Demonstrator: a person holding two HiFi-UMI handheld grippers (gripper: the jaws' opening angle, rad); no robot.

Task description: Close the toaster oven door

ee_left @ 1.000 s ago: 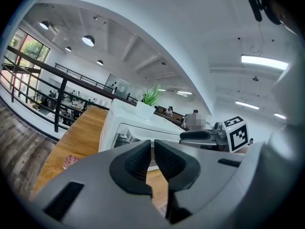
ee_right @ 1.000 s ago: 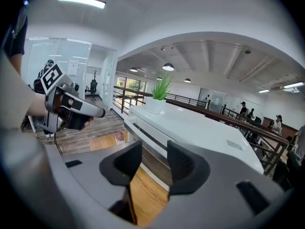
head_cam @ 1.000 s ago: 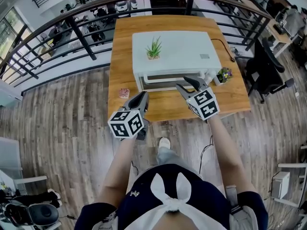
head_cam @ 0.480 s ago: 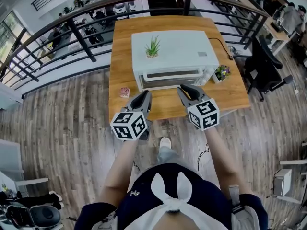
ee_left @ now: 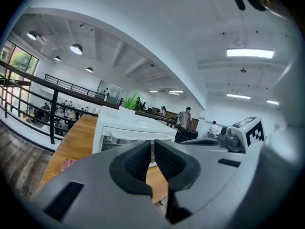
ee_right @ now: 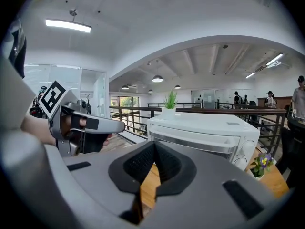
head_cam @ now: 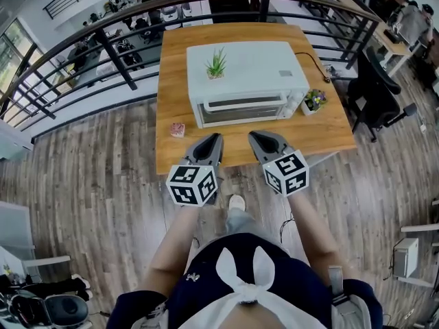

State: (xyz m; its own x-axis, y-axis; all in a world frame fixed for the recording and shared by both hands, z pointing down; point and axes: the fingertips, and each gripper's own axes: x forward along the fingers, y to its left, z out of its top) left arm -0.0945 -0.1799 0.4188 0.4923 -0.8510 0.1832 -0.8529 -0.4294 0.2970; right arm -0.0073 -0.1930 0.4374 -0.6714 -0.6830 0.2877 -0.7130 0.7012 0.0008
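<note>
On the wooden surface I see the white toaster oven with its door up against the front, closed. Both grippers hang over the near edge of the surface, side by side and clear of the oven. My left gripper is clenched on nothing. My right gripper has just been closing its jaws, which now meet at the tips with nothing between them. A small green plant stands on the oven's top, a potted flower sits just beside its right end, and a small pink thing lies near its left front corner
</note>
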